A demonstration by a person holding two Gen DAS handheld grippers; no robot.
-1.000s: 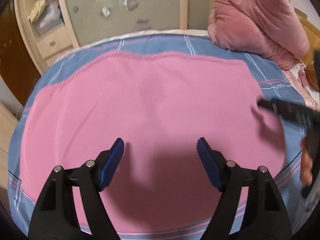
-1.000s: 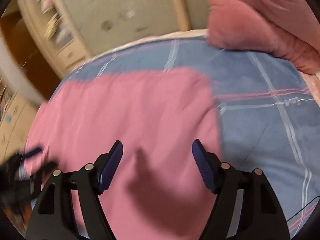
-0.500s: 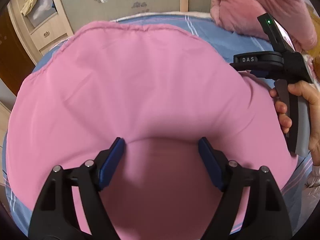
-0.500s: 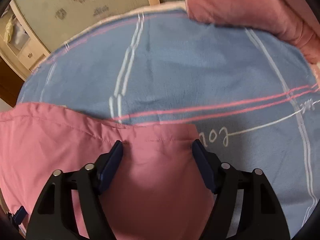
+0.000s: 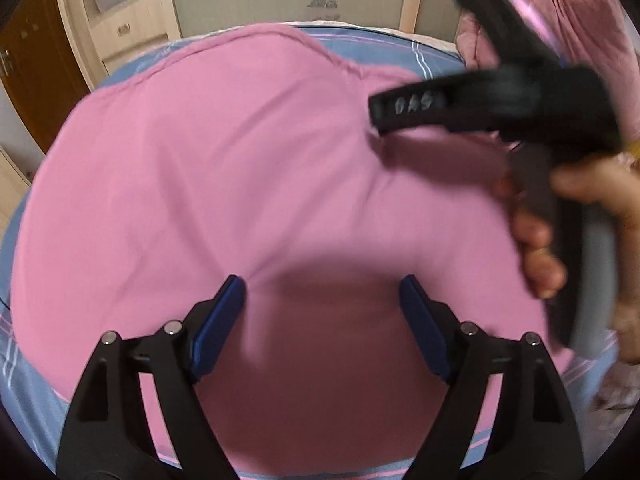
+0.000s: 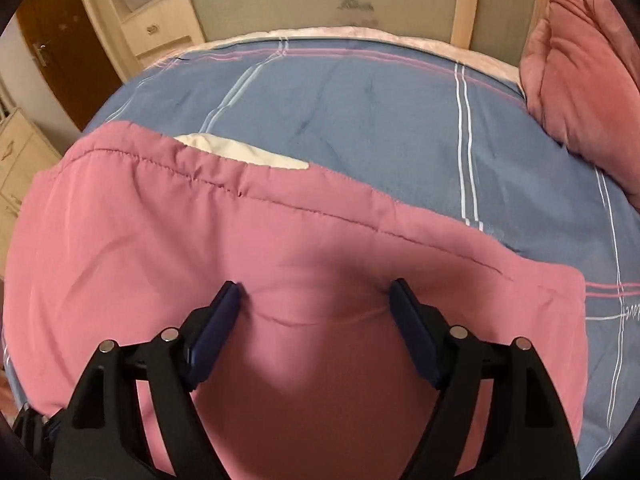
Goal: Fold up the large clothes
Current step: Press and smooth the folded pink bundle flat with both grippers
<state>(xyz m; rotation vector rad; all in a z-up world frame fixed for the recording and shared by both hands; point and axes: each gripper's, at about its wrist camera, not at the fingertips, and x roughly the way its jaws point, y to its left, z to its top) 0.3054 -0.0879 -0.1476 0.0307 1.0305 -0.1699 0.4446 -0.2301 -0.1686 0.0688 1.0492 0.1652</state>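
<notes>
A large pink garment (image 5: 240, 168) lies spread on the blue striped bed cover (image 5: 380, 46); it also shows in the right wrist view (image 6: 160, 248). Its stitched hem (image 6: 248, 192) runs across that view, with a white patch (image 6: 240, 152) showing at the edge. My left gripper (image 5: 322, 308) is open, close above the pink cloth. My right gripper (image 6: 316, 312) is open, with the cloth bunched up between its blue pads (image 6: 218, 328). In the left wrist view the right gripper's black body (image 5: 500, 100) is blurred at the right, held by a hand (image 5: 560, 232).
The blue cover (image 6: 380, 112) stretches beyond the hem. A pink quilt bundle (image 6: 584, 72) lies at the back right of the bed. A wall panel and pale wooden drawers (image 6: 152, 32) stand behind the bed, and a brown door (image 5: 32, 64) at the left.
The right gripper swung leftward over the garment, so the hem now lies farther ahead of it and the white patch shows. The left gripper stays low over the cloth.
</notes>
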